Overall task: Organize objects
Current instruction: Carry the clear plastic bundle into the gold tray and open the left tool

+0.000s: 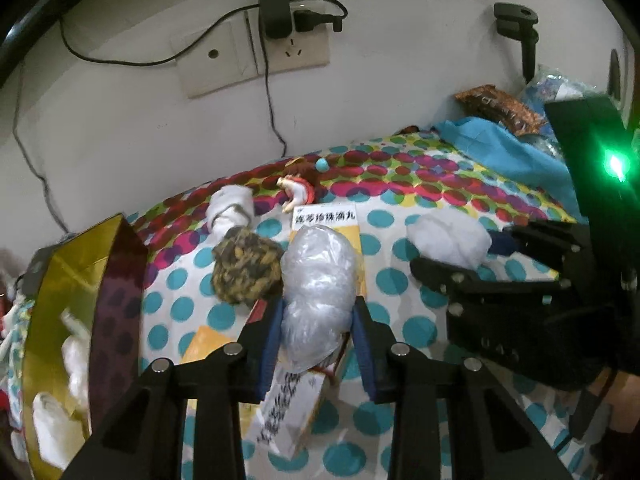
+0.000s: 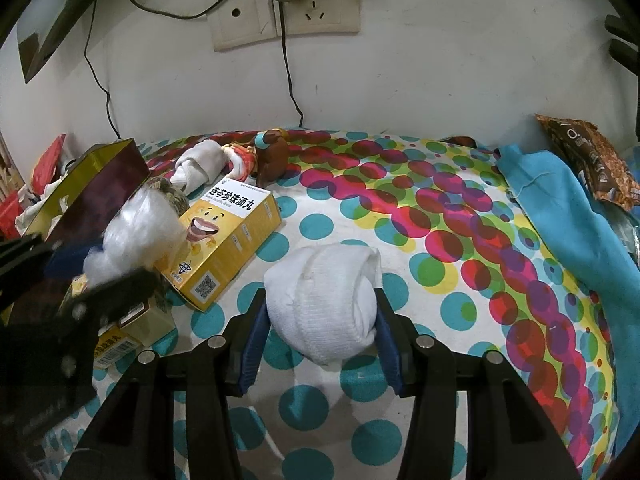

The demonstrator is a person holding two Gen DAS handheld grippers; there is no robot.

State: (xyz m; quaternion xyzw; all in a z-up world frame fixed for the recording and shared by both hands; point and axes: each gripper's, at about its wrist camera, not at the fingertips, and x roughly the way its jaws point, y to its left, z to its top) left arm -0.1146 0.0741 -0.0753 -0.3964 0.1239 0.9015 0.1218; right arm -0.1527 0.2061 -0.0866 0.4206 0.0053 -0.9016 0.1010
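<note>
- Left gripper (image 1: 318, 320): blue pads clamped on a clear plastic bundle (image 1: 318, 280). No gap either side, so it has a firm hold.
- Bundle's long axis runs straight out along the fingers, away from the wrist. It sits over a yellow medicine box (image 1: 326, 220) on the spotted bedsheet (image 1: 400, 280).
- Right gripper (image 2: 320, 336): partly closed, pads pressing both sides of a rolled white sock (image 2: 324, 300). Sock touches the sheet, with its roll axis also along the fingers.
- Just beyond the left gripper: a mottled yellow-black sock ball (image 1: 246, 270) touching the bundle's left side; another white sock roll (image 1: 230, 208) and a small figurine (image 1: 298, 190) sit further back.
- Gold-lined box (image 1: 80, 280) stands open well to the left of the left gripper, with white items already inside. It's probably the drop target.
- Key relation: box lies left of both grippers and the left one is nearer. My call is that the bundle goes in first with a leftward swing, clearing the box's dark wall.
- Far right: blue cloth (image 2: 560, 208) and a snack bag (image 2: 588, 160) near the wall.
</note>
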